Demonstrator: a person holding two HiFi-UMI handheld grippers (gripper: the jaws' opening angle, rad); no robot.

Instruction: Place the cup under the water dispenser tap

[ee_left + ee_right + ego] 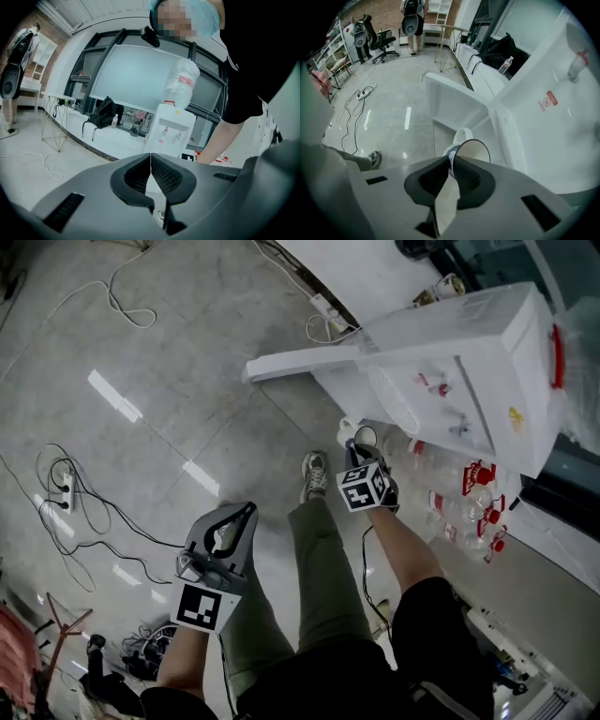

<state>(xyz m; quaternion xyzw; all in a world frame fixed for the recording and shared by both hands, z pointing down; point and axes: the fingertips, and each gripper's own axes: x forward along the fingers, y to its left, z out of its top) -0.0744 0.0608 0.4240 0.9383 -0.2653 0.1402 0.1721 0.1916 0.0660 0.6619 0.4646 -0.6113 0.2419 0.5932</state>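
Observation:
My right gripper (451, 165) is shut on the rim of a white cup (469, 149) with a handle and a dark rim line. The cup is tilted on its side, with its mouth towards the camera. It hangs just in front of the white water dispenser (543, 122), below the red tap (578, 61) and beside the ribbed drip tray (506, 127). In the head view the right gripper (362, 454) holds the cup (356, 436) near the dispenser (473, 362). My left gripper (246, 511) hangs low by the person's left leg. It is shut, with nothing between its pads (165, 174).
A white panel (300, 361) sticks out from the dispenser's base towards the floor space. Red-capped plastic bottles (473, 500) lie beside the dispenser. Cables and a power strip (323, 307) run across the grey floor. The person's shoe (314, 474) is under the cup.

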